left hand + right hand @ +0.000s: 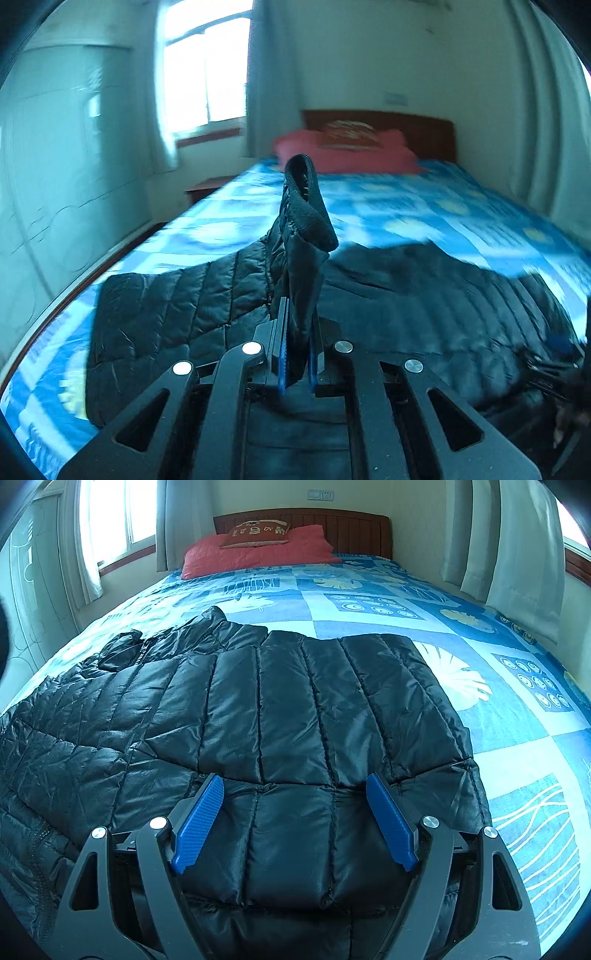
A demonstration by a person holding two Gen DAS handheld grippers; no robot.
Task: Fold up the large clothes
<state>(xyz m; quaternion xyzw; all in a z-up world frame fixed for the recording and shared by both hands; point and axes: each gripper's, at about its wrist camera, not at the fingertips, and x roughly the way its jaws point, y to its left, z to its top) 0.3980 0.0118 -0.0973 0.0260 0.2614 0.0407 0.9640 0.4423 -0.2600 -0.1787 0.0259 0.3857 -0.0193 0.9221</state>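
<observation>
The black quilted puffer jacket (280,716) lies spread on the blue patterned bed (517,709). The left tool (297,354) is clamped on its knit cuff (308,206). The right tool (295,823) stands wide apart over the hem, gripping nothing. The shell looks light, soft and slippery; seams and cuffs offer the firmest hold.

Legible text, labels, brands, numbers: none were readable. The small cushion (256,535), lying on the red pillow (258,554), bore pale markings too blurred to decipher.
</observation>
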